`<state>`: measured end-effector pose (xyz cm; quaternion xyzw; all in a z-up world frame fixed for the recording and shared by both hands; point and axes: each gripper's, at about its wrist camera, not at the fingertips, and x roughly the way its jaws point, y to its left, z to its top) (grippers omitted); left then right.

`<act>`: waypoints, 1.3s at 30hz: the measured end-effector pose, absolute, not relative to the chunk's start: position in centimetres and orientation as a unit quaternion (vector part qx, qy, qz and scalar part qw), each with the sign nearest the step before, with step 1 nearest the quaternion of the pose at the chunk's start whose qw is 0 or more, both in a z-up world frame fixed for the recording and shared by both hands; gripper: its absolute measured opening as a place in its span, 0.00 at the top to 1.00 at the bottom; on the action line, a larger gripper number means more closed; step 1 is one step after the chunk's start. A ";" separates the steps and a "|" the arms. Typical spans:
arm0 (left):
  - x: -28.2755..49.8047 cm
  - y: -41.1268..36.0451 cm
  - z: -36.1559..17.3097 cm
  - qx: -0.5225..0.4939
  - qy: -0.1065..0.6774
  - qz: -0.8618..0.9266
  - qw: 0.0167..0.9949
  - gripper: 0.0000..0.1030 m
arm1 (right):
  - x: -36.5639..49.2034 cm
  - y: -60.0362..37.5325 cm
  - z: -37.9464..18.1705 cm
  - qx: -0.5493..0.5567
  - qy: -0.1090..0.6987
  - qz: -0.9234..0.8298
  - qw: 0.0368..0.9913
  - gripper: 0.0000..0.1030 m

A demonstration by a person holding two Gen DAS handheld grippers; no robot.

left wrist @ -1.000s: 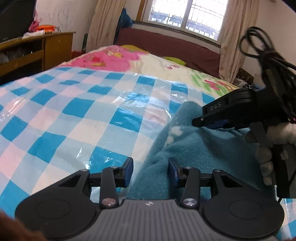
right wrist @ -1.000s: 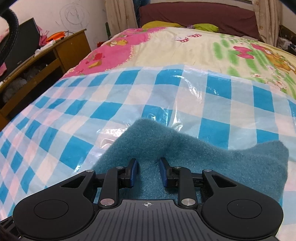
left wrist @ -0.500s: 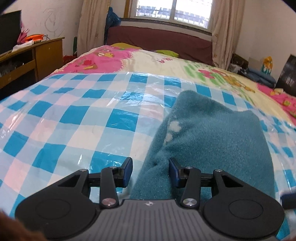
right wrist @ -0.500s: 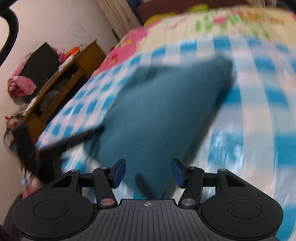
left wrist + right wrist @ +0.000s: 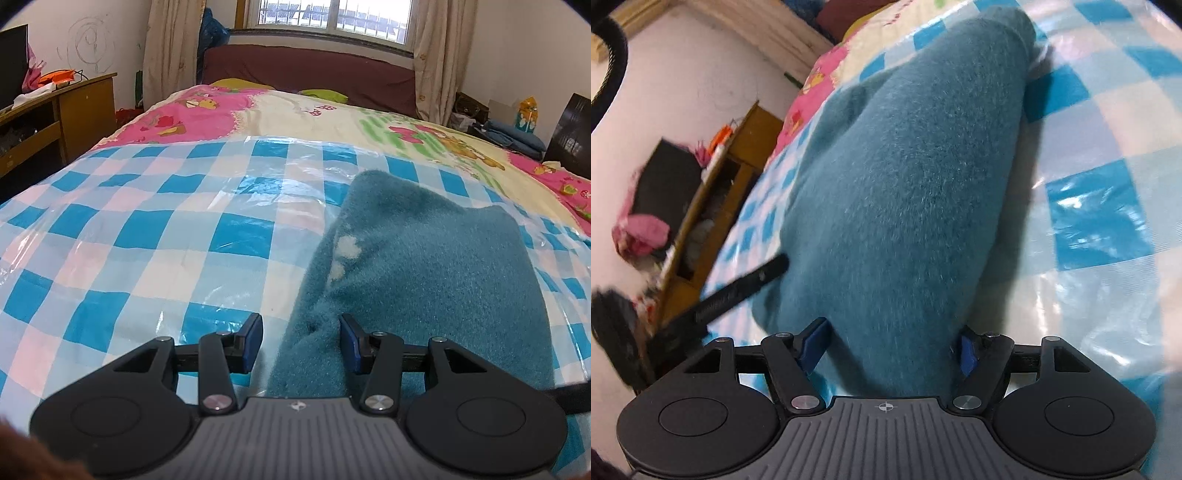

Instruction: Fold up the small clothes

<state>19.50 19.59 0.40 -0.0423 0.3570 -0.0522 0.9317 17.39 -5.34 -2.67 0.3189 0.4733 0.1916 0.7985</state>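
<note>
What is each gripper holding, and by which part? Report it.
Nothing is held. The left gripper and the right gripper are both open, with the teal fleece garment lying on the checkered plastic sheet between their fingers, unclamped.

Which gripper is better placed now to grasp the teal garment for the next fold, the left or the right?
Probably the left. The left gripper is open with the teal garment's near edge between its fingers. The right gripper is open too, but straddles the bulky middle.
</note>
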 end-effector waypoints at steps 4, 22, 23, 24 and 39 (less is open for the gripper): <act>19.5 19.3 0.4 -0.042 0.364 -0.050 0.929 0.50 | 17.8 -6.1 -3.0 0.352 0.482 0.188 0.780 0.62; 8.4 10.0 -0.8 -0.103 0.448 -0.155 0.875 0.52 | 8.5 -16.7 0.0 0.288 0.528 0.153 0.784 0.66; 8.0 9.5 -0.4 -0.094 0.446 -0.160 0.876 0.52 | 8.0 -17.1 0.1 0.287 0.529 0.148 0.785 0.65; 7.8 9.2 0.0 -0.087 0.443 -0.162 0.877 0.52 | 7.6 -17.5 0.3 0.284 0.526 0.142 0.789 0.63; 13.1 5.4 4.8 -0.025 0.351 -0.155 0.923 0.54 | 5.8 -18.5 2.3 0.221 0.482 0.094 0.843 0.55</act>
